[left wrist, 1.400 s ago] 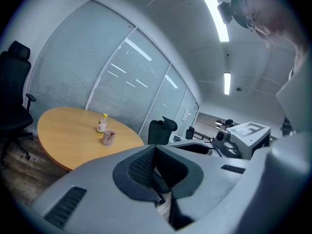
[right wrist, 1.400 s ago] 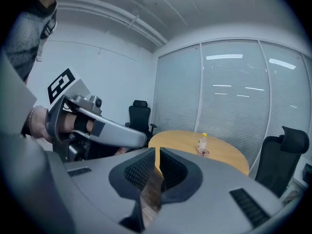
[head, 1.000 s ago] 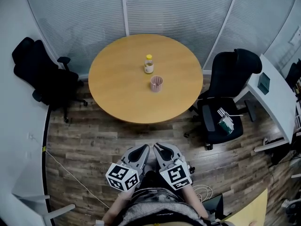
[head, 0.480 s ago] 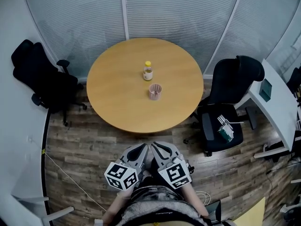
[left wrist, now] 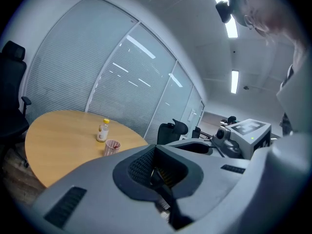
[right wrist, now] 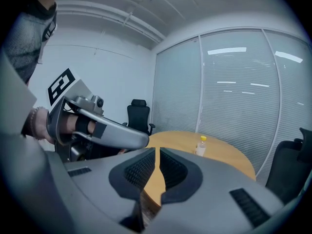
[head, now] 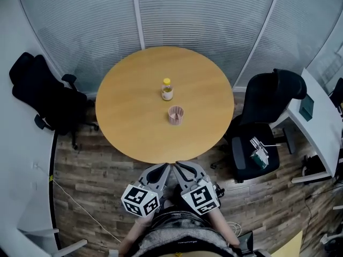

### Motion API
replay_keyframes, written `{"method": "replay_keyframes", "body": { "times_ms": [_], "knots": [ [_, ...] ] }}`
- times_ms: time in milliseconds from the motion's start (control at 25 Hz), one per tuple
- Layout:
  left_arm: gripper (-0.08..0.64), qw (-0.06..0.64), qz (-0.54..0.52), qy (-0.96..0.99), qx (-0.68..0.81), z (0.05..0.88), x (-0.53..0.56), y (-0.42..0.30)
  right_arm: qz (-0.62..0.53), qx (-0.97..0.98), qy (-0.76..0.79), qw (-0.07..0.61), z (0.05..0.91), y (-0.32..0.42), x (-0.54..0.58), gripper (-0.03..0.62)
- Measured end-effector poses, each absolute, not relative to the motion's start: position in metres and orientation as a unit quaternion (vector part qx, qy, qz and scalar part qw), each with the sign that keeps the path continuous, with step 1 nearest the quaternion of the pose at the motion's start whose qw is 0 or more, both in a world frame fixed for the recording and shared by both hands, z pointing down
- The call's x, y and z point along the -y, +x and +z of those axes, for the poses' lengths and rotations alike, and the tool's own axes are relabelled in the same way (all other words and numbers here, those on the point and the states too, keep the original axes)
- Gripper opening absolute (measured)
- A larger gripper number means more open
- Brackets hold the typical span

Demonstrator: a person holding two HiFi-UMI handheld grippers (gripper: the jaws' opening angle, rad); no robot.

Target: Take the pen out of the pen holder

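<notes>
A pink pen holder (head: 176, 114) stands near the middle of the round wooden table (head: 128, 106), with a small yellow-capped bottle (head: 167, 89) just behind it. The pen inside is too small to make out. Both grippers are held close to my body, well short of the table's near edge. My left gripper (head: 166, 168) and right gripper (head: 177, 166) point at the table with jaws together and nothing in them. The left gripper view shows the pen holder (left wrist: 112, 147) and bottle (left wrist: 102, 130) far beyond its shut jaws. In the right gripper view only the bottle (right wrist: 200, 146) shows.
Black office chairs stand left (head: 43, 92) and right (head: 268, 116) of the table, the right one with a small object (head: 259, 151) on its seat. A white desk (head: 321, 122) is at the far right. Blinds cover the glass wall behind. A cable lies on the wood floor (head: 80, 197).
The table has come lower in the head view, so it is nearer to me. Both grippers stay shut in the same place by my body.
</notes>
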State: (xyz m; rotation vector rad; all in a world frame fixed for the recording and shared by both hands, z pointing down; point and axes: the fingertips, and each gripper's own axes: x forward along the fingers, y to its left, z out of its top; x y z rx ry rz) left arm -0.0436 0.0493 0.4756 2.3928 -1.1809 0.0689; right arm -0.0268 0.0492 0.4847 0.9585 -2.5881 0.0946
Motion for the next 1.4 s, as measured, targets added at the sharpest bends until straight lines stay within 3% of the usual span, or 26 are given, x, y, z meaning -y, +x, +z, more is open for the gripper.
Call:
{"method": "replay_keyframes", "body": {
  "times_ms": [840, 1400],
  "knots": [
    [0.005, 0.219, 0.005, 0.847, 0.483, 0.467, 0.067, -0.026, 0.005, 0.936, 0.301, 0.181, 0.480, 0.000, 0.072, 0.041],
    [0.005, 0.238, 0.015, 0.847, 0.476, 0.478, 0.114, -0.047, 0.024, 0.933, 0.308, 0.187, 0.492, -0.021, 0.116, 0.041]
  ]
}}
